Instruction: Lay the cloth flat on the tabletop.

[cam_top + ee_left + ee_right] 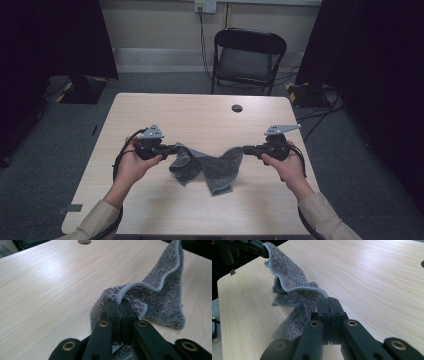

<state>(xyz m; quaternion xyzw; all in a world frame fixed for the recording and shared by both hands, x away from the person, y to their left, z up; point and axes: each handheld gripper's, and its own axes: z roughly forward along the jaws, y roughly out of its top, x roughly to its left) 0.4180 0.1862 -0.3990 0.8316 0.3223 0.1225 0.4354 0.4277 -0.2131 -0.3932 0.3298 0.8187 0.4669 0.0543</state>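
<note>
While both tools are pinching opposite edges of the grey cloth [210,167], left tool [175,148] and right tool [245,149] are holding it sagging onto the tabletop [200,110]. Advice: pull apart evenly, level, keeping both pinches firm.

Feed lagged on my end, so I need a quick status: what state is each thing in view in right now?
Left gripper: shut on one corner of the cloth.
Right gripper: shut on the opposite corner.
Grey cloth: lifted at both ends, sagging in the middle, lower folds hanging toward the table.
Table: bare wood, cable hole open.
Folding chair: unfolded, unoccupied.
</note>
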